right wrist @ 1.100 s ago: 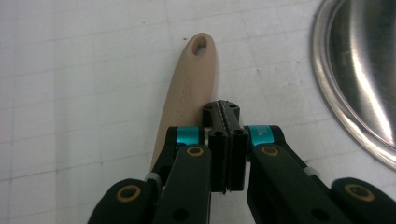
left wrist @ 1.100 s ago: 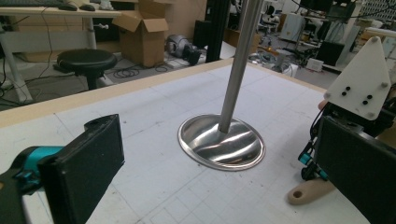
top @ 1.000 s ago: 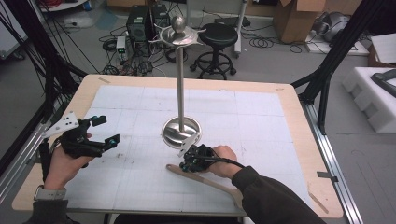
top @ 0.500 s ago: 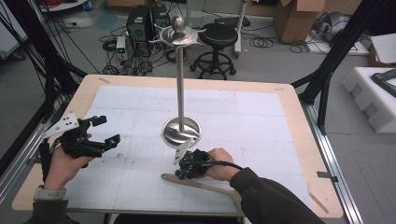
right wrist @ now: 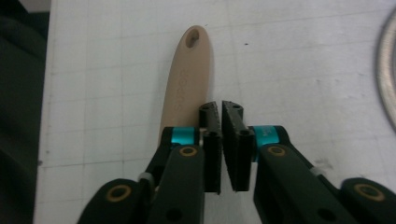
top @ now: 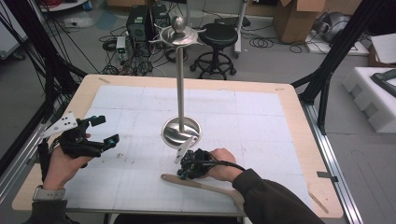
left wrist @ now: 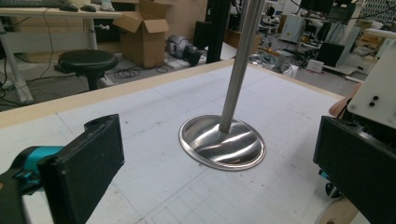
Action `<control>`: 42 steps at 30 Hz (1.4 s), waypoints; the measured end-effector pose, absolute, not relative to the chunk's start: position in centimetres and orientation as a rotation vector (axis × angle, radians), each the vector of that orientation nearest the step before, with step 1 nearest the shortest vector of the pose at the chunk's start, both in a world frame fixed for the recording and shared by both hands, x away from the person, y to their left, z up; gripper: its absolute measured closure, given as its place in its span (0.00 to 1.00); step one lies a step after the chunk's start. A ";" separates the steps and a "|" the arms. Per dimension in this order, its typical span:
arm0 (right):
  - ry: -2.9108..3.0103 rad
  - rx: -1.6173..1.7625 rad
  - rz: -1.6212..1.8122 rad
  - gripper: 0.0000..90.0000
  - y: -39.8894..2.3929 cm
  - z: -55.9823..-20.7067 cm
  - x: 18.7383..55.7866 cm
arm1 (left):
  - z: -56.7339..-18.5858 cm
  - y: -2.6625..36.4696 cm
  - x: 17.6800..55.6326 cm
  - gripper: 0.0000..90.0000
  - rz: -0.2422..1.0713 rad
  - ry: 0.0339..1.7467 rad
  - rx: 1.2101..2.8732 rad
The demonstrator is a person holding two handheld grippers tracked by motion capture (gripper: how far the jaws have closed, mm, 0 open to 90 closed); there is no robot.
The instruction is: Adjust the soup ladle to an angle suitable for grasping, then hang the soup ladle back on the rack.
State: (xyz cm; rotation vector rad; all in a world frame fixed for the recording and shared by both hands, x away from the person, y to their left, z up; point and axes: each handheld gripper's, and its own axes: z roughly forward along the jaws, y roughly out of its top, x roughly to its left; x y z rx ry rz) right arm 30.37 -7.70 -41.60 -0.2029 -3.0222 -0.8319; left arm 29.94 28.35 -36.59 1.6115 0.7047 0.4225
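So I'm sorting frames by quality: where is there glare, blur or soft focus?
High view: sharp, evenly lit, mild shine on the stand base. Left gripper view: bright streaks of glare on the base; the near jaws are soft. Right gripper view: dimmer, the spoon handle slightly soft, its lettering hard to read, and the right gripper fairly crisp.

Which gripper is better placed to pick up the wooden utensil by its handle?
Right. The right gripper hovers just above the wooden utensil's handle, jaws nearly shut with nothing between them. The left gripper sits open at the table's far left, away from the utensil.
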 end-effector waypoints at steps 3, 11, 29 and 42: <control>-3.012 -0.253 -0.880 0.86 -8.3 -40.6 30.3 | -36.6 28.5 29.9 0.02 0.425 0.709 1.603; -3.051 -0.271 -0.934 0.54 -10.5 -38.1 29.3 | -36.6 28.4 29.9 0.02 0.423 0.708 1.614; -2.989 -0.359 -1.106 0.10 -15.7 -36.6 27.8 | -36.6 28.5 30.0 0.02 0.425 0.716 1.603; -2.992 -0.343 -0.972 0.10 -17.2 -37.8 26.9 | -36.5 28.4 30.1 0.02 0.425 0.710 1.605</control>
